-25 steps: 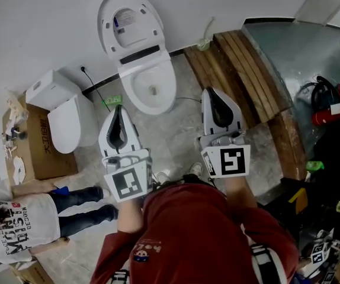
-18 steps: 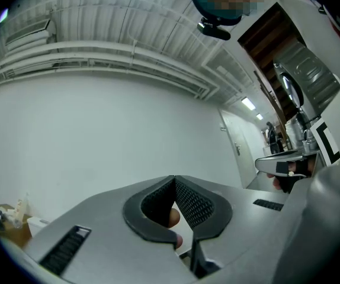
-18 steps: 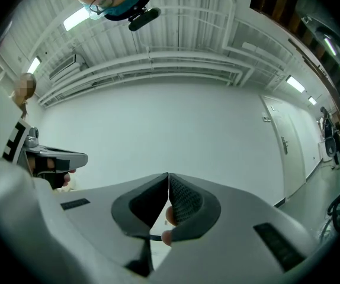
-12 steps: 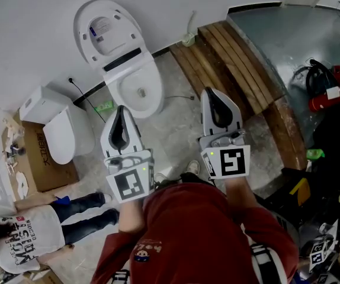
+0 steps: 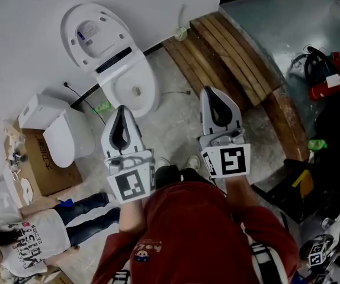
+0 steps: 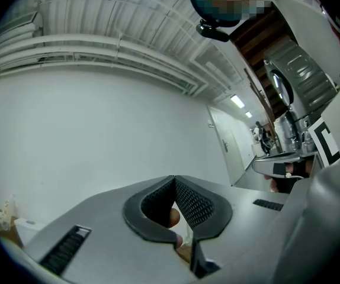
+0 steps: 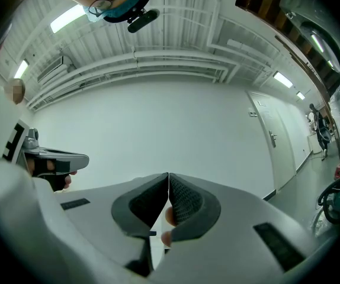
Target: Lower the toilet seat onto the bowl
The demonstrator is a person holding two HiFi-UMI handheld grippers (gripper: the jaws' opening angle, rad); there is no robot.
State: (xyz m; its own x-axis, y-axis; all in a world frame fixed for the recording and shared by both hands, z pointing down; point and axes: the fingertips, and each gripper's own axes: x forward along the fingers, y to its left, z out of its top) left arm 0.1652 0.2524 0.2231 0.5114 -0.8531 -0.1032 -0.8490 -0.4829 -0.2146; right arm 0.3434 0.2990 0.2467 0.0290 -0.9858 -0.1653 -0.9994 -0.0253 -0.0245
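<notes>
White toilet seat: raised, upright against the wall behind the bowl | left gripper: just in front of bowl, jaws together, nothing between | right gripper: right of bowl, apart from it, jaws together, empty

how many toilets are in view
2: one toilet against the wall, lid up; a second toilet, lid shut, at the head view's left beside a cardboard box. None looks hidden.
</notes>
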